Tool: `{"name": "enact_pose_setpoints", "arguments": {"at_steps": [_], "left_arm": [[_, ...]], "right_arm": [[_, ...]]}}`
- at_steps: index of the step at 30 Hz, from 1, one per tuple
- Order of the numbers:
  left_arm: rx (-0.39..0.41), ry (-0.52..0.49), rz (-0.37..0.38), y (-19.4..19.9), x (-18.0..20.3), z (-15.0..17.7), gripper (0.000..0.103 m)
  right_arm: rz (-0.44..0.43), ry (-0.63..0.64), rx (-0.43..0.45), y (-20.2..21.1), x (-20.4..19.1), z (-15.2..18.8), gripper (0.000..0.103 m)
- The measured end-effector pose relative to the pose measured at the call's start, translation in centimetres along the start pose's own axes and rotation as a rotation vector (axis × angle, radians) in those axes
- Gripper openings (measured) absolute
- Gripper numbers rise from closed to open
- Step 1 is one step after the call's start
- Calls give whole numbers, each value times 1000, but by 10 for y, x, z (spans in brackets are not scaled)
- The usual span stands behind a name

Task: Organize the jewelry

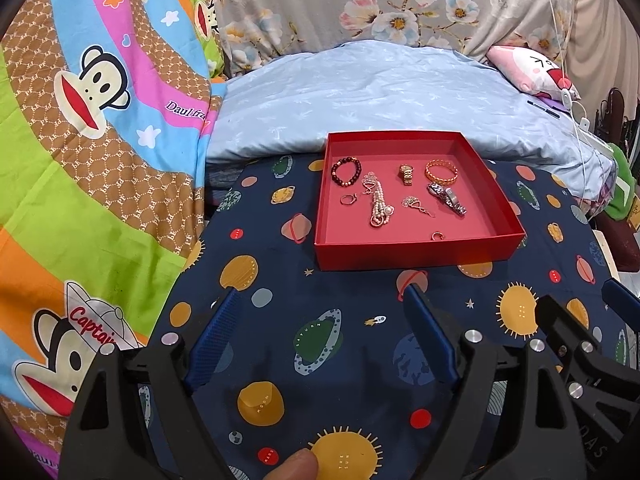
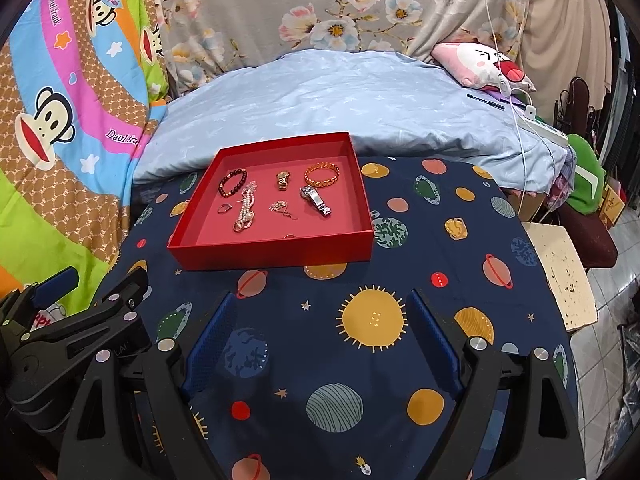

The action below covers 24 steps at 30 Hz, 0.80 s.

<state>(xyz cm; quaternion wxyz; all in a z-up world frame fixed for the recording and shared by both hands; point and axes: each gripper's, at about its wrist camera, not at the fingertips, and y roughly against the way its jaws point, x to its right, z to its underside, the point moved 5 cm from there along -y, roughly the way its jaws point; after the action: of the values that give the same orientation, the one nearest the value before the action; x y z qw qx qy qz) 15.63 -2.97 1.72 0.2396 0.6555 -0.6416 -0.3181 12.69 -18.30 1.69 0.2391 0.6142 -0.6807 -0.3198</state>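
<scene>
A shallow red box (image 1: 416, 254) (image 2: 272, 254) sits on the planet-print cloth. Inside lie a dark bead bracelet (image 1: 346, 171) (image 2: 233, 183), a gold watch (image 1: 407, 174) (image 2: 283, 180), an orange bangle (image 1: 441, 171) (image 2: 322, 175), a silver watch (image 1: 448, 199) (image 2: 316, 200), a pearl strand (image 1: 378, 206) (image 2: 245, 212), small rings and earrings. My left gripper (image 1: 322, 296) hovers open in front of the box, nothing between its blue pads. My right gripper (image 2: 320, 300) is also open and empty, a little nearer than the box. Each gripper shows at the edge of the other's view.
The navy planet-print cloth (image 1: 340, 360) (image 2: 440, 240) covers a round table. Behind it lie a pale blue quilt (image 1: 380, 92), a floral cover (image 2: 320, 8) and a pink cartoon pillow (image 2: 480, 64). A monkey-print blanket (image 1: 80, 140) hangs left. A fingertip (image 1: 294, 466) shows at the bottom.
</scene>
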Motion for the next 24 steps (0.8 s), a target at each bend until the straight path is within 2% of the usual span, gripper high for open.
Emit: {"name": "enact_pose_setpoints", "arguments": {"at_steps": [24], "left_arm": [[1,1,-17,-1,-4,0,80]], "right_arm": [[1,2,-6,-4,-4,1,85]]}}
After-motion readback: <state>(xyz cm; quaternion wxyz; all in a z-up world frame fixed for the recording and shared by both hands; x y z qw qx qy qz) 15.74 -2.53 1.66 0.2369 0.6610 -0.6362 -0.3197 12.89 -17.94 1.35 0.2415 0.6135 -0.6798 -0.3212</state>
